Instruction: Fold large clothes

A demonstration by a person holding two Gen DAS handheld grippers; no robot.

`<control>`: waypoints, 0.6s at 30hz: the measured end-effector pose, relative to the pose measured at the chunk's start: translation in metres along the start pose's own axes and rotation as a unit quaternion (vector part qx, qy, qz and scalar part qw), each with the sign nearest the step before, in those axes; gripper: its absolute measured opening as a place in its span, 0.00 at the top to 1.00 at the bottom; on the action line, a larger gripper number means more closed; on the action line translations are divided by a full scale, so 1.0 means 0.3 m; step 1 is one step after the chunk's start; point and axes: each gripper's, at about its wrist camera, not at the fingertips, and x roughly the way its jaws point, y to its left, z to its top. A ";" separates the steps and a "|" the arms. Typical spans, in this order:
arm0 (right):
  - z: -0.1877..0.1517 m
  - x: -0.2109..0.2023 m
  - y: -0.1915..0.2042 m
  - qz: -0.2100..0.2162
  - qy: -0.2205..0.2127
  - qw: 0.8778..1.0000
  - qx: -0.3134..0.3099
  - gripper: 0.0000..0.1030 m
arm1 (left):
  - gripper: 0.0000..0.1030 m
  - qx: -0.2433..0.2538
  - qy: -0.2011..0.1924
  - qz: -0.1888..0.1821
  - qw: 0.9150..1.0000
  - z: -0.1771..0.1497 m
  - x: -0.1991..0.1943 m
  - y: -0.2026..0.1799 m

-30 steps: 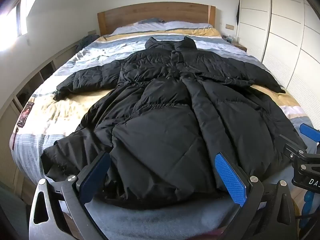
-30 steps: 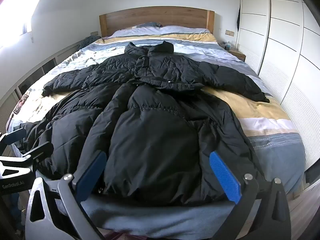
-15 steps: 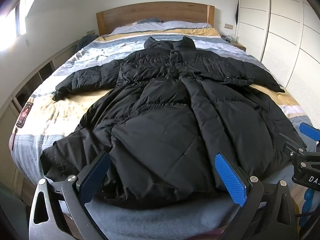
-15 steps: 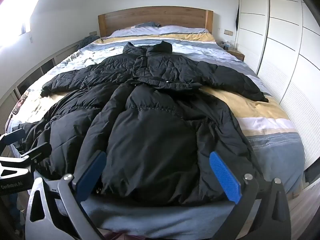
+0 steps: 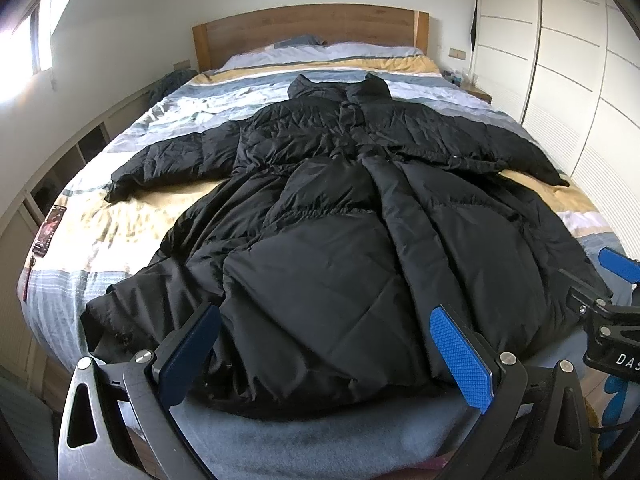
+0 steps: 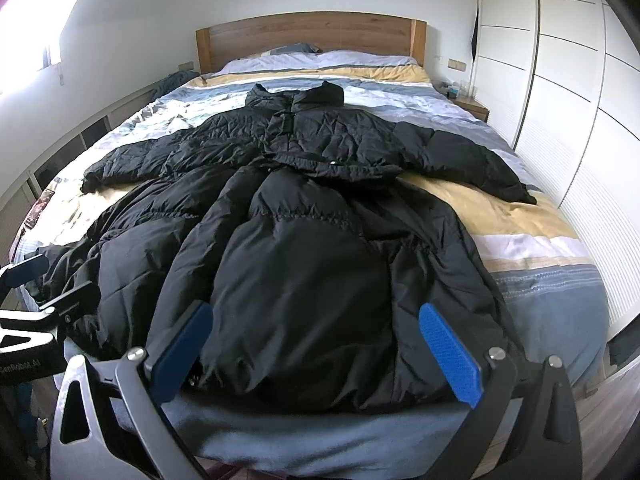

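Observation:
A long black puffer coat (image 5: 336,240) lies spread flat on the bed, collar toward the headboard, both sleeves stretched out sideways, hem at the foot end. My left gripper (image 5: 324,348) hovers open just short of the hem's left half, nothing between its blue pads. In the right wrist view the same coat (image 6: 304,264) fills the bed, and my right gripper (image 6: 316,348) stands open over the hem's right half, holding nothing. Each gripper shows at the edge of the other's view: the right one (image 5: 612,312) and the left one (image 6: 28,320).
The bed (image 5: 120,216) has a striped blue, yellow and white cover and a wooden headboard (image 5: 308,26). White wardrobe doors (image 6: 560,92) run along the right side. A low shelf unit (image 5: 60,168) lines the left wall, and a nightstand (image 6: 468,106) stands at the far right.
Both grippers have drifted slightly, so the coat sits a touch lower and closer in view. The coat itself has not moved and the jaws stay open.

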 end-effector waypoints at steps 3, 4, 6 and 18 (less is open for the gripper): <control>-0.007 0.006 0.006 -0.001 -0.002 1.000 -0.002 0.00 | 0.01 0.004 -0.003 -0.002 1.000 0.000 -0.006 -0.003; -0.008 0.004 0.006 -0.001 -0.002 1.000 -0.003 0.00 | 0.00 0.007 -0.004 -0.002 1.000 -0.002 -0.009 -0.007; -0.005 0.003 0.005 -0.001 -0.002 1.000 -0.002 0.00 | 0.00 0.011 -0.006 -0.003 1.000 -0.003 -0.014 -0.013; -0.001 -0.016 -0.011 0.000 -0.010 1.000 0.001 0.00 | 0.01 0.024 0.009 -0.012 1.000 0.019 -0.019 -0.017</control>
